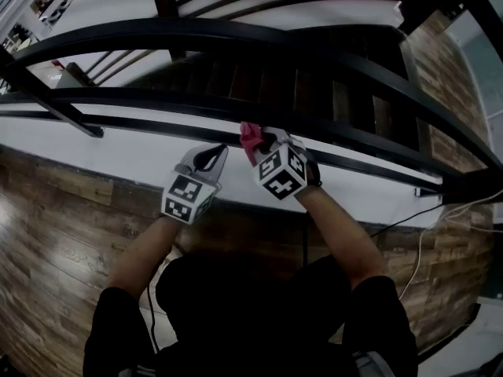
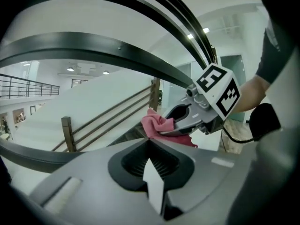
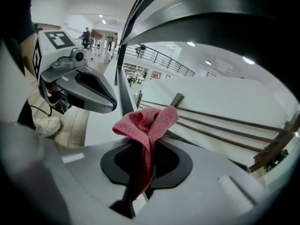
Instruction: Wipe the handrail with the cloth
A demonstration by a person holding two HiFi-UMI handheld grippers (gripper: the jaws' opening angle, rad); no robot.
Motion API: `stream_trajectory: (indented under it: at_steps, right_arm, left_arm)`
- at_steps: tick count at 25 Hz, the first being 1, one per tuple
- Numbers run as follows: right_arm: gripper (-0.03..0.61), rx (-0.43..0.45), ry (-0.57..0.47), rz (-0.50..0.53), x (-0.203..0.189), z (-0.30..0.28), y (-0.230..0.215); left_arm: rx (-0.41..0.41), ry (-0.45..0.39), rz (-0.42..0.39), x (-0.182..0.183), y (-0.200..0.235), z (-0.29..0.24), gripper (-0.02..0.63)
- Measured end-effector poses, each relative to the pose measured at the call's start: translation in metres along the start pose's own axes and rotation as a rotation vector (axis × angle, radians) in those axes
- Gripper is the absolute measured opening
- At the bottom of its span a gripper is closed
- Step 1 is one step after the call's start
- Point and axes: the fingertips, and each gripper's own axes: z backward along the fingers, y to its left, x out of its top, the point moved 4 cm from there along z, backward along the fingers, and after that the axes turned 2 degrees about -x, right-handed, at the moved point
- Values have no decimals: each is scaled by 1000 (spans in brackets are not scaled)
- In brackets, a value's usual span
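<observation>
The pink cloth (image 3: 147,121) is gripped by the right gripper (image 1: 266,141). Its fingers are clenched on the lower part, so a loose bunch stands up past the tips. In the head view that bunch sits at a thin lower black bar (image 1: 118,124) of the railing, but I cannot tell whether it touches the bar or stops just short.

The broad, dark top rail looks to be the handrail (image 1: 196,28). It curves from left to right across the view, with its long axis crosswise to the fingers. It lies above and beyond the cloth, and the right gripper view shows it as a wide dark band overhead. By my reading, the cloth has to come up onto that rail and then travel along its length.

The right hand is the nearer one and carries the cloth, with its forearm reaching forward and the marker cube facing up. The left gripper (image 1: 214,155) hangs just beside it on the left. Its fingers are pressed together on nothing, point toward the cloth, and appear clear of the bars.
</observation>
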Motion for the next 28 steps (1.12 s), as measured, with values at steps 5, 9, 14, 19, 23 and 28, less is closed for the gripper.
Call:
stream_trajectory:
  at_steps: [5, 9, 14, 19, 23, 28]
  right_arm:
    - [48, -13, -17, -55, -13, 8, -11]
    - [48, 8, -37, -43, -23, 10, -15]
    - [48, 28, -43, -70, -32, 17, -16]
    - [48, 42, -93, -55, -48, 30, -26]
    - [48, 86, -106, -57, -51, 36, -30]
    - [48, 91, -92, -37, -67, 44, -40]
  left_arm:
    - [32, 42, 4, 13, -26, -15, 0]
    - [141, 52, 55, 8, -39, -21, 0]
    - [258, 61, 141, 11, -48, -19, 0]
    - [405, 20, 294, 14, -42, -19, 0]
    - [456, -44, 359, 16, -60, -27, 0]
    - [441, -45, 261, 24, -84, -43, 0]
